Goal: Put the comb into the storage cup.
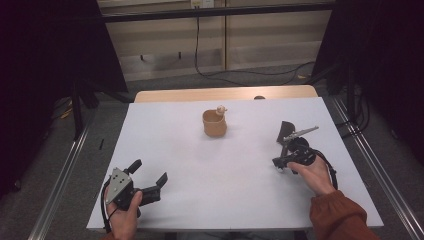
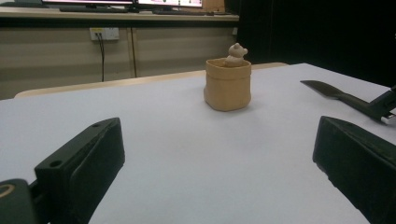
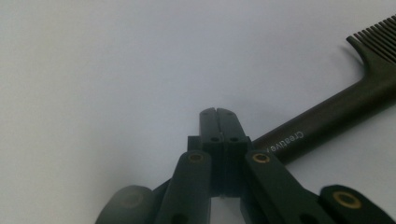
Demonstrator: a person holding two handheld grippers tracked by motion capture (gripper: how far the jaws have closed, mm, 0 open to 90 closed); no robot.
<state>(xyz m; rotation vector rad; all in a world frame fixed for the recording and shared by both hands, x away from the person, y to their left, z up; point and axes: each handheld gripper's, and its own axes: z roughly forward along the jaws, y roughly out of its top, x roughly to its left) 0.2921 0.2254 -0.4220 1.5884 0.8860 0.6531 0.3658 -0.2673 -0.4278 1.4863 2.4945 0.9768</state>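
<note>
Now: comb gripped by its handle

Right gripper (image 3: pixel 218 114) clamped shut on thin black plastic comb (image 3: pixel 327 116), lying flat at right on white table (image 1: pixel 220 170). Probably light, stiff, slick; best held mid-handle, clear of fine teeth. Left gripper (image 1: pixel 149 176) spread wide, empty, near left.

Cup (image 1: pixel 214 125) holding a bear figure (image 1: pixel 220 109) at centre rear of the surface (image 1: pixel 220 170); comb (image 1: pixel 286 131) lying to its right.

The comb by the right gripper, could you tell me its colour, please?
Black comb, best seen in the right gripper view.
</note>
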